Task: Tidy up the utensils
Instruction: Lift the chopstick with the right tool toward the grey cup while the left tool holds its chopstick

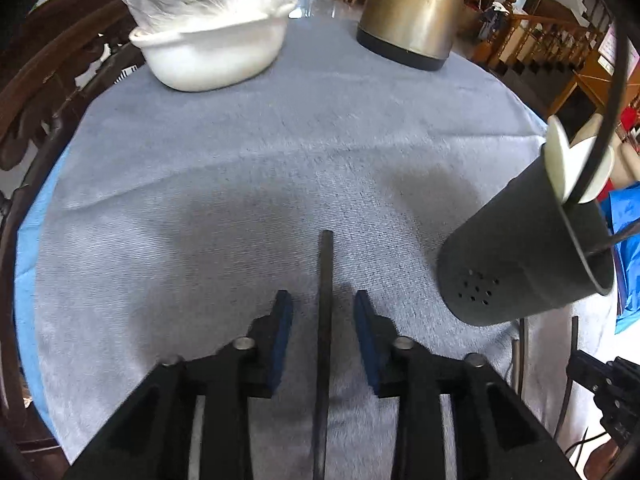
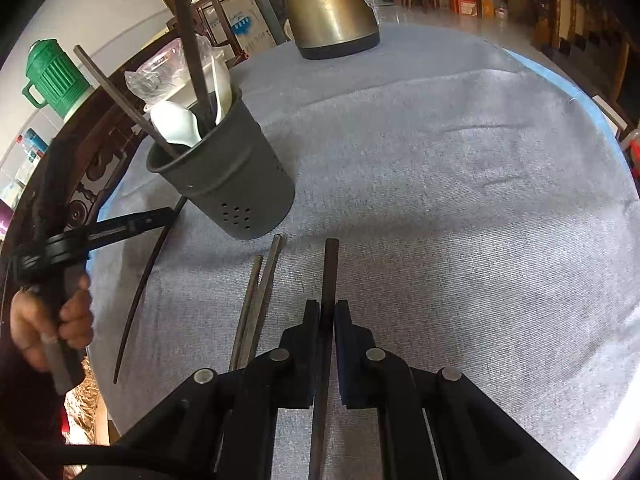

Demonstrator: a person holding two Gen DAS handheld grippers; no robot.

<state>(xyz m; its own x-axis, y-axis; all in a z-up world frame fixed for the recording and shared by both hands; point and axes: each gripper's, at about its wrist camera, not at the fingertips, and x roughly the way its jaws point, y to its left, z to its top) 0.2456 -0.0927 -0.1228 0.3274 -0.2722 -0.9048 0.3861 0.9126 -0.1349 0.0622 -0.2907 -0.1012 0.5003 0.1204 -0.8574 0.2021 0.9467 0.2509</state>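
The right tool [image 2: 328, 312] is pressed together on a dark chopstick [image 2: 329, 276]. The left tool [image 1: 323, 312] is spread, a second chopstick [image 1: 325, 280] lying between its pads untouched. A grey utensil holder [image 2: 236, 184] containing white spoons [image 2: 176, 126] and chopsticks is shown on the cloth-covered worktop [image 2: 440, 200]; two loose chopsticks [image 2: 260, 292] are laid just beside it.

Cloth-covered table [image 2: 460, 200] bears holder [image 2: 236, 184], kettle [image 2: 332, 8], white dish [image 1: 208, 52], loose chopsticks [image 2: 256, 300].
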